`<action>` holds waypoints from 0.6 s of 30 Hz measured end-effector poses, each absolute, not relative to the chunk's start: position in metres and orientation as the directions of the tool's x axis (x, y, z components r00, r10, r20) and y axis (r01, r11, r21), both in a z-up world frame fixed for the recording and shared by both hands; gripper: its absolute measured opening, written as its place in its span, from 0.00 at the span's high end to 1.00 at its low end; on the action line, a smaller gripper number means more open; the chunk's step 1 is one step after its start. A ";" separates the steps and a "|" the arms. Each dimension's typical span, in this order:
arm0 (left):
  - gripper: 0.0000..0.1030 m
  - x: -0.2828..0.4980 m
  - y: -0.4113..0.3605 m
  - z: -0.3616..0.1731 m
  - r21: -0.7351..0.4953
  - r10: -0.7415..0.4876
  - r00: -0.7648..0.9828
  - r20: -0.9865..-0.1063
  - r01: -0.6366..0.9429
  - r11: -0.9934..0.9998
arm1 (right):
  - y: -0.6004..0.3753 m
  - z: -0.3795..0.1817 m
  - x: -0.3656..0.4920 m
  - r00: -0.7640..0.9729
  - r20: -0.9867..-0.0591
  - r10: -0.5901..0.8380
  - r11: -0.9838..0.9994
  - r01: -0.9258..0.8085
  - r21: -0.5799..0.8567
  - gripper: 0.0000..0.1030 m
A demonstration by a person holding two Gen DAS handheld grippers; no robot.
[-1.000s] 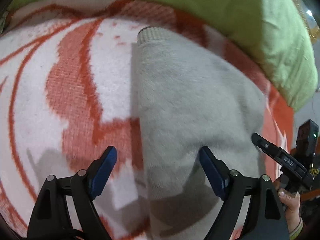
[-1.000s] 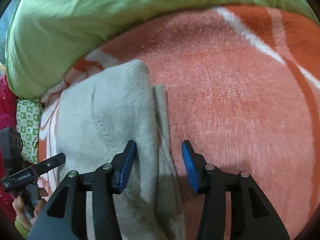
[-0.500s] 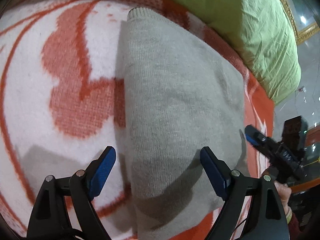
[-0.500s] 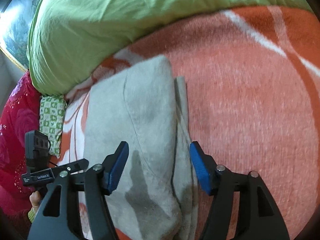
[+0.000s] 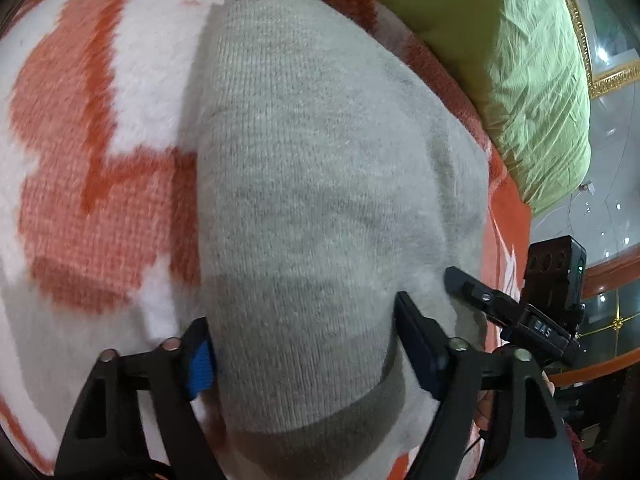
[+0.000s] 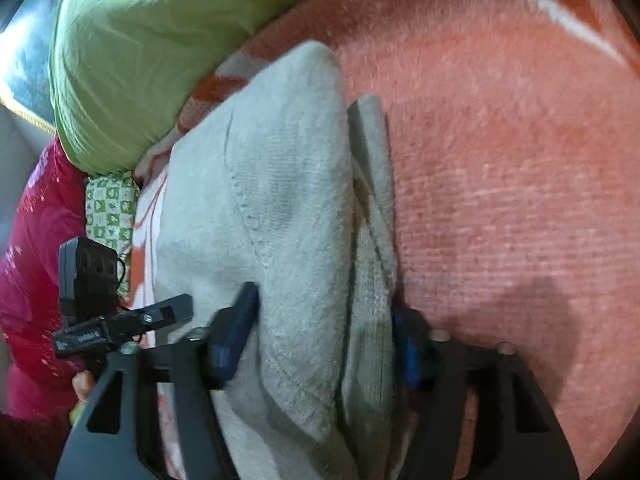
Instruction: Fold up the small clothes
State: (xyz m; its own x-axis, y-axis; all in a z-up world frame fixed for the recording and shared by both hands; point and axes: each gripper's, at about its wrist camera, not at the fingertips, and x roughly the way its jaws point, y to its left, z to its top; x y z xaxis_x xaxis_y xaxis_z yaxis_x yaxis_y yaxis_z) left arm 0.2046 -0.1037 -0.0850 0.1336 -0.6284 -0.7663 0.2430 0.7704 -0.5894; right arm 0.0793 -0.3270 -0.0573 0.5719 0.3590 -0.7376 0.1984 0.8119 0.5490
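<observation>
Grey knit garment (image 5: pixel 320 200), folded lengthwise on orange-and-white blanket (image 5: pixel 80 220) — left hand-held gripper (image 5: pixel 304 352) and right hand-held gripper (image 6: pixel 324 344) just narrowed, each pinching its near end.

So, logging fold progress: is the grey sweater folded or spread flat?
Folded. The grey sweater lies as a narrow bundle, its edge doubled over a strip beneath, on the orange blanket.

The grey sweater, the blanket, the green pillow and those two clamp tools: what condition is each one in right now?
Grey sweater: folded into a narrow stack, lying on the blanket.
Left gripper: jaws just closing, bunching the sweater's near end.
Right gripper: jaws just closing, squeezing the sweater's layered edge.
Orange-and-white blanket: spread flat.
Green pillow: wrinkled, resting on the blanket's far side.
</observation>
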 end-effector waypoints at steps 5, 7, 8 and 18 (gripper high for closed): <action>0.52 0.196 -0.092 -0.068 -0.612 -0.656 0.167 -0.736 0.250 0.750 | -0.319 -0.041 0.068 0.600 -0.704 0.379 0.774 0.212 0.597 0.65; 0.55 0.191 -0.086 -0.056 -0.607 -0.659 0.187 -0.729 0.267 0.748 | -0.309 -0.025 0.060 0.632 -0.664 0.399 0.756 0.183 0.628 0.66; 0.55 0.188 -0.083 -0.049 -0.600 -0.656 0.201 -0.728 0.278 0.751 | -0.301 -0.016 0.056 0.643 -0.653 0.401 0.759 0.166 0.630 0.66; 0.56 0.163 0.011 0.010 -0.545 -0.619 0.332 -0.712 0.295 0.785 | -0.220 0.013 0.054 0.679 -0.538 0.499 0.729 0.007 0.684 0.66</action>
State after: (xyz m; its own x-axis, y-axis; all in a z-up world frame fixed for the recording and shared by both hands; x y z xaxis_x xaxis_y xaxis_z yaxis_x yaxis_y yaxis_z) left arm 0.1627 0.0113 0.0102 0.3323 -0.6190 -0.7116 0.2955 0.7848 -0.5448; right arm 0.0545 -0.2202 0.0130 0.6792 0.4990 -0.5382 0.0068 0.7290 0.6845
